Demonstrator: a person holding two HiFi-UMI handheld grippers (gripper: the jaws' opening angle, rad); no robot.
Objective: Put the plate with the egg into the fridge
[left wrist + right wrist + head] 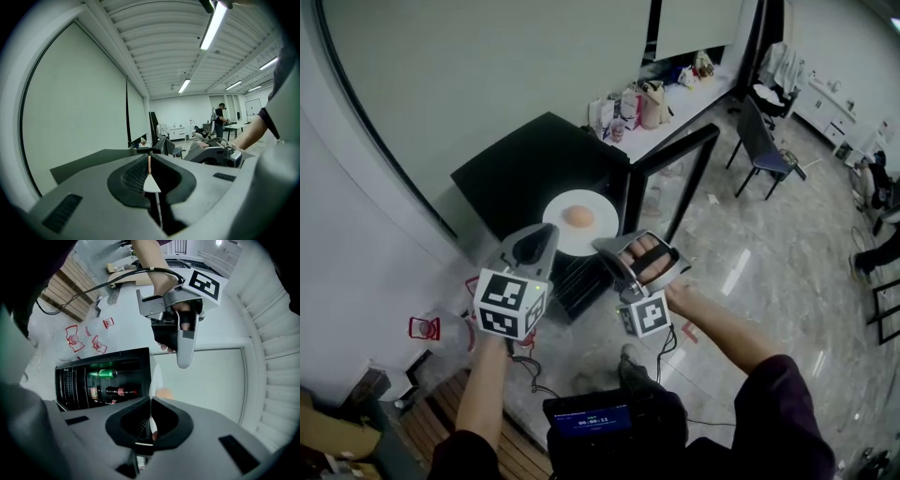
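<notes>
A white plate [600, 208] with a brown egg [577, 217] on it hangs level above the front of the black mini fridge [525, 164], whose door [675, 159] stands open. My left gripper [546, 234] is shut on the plate's near left rim. My right gripper [607, 248] is shut on its near right rim. The left gripper view has the plate [151, 183] edge-on as a thin white sliver between the shut jaws. In the right gripper view the plate [154, 376] and egg [164, 393] stand beyond the shut jaws, beside the open fridge [70, 380].
The fridge shelves hold a green can [104, 374] and a dark bottle [119, 391]. Red stands [424, 327] sit on the floor at the left. A white table with bags [656, 103] and a chair [764, 150] are behind the fridge. A person [219, 119] stands far off.
</notes>
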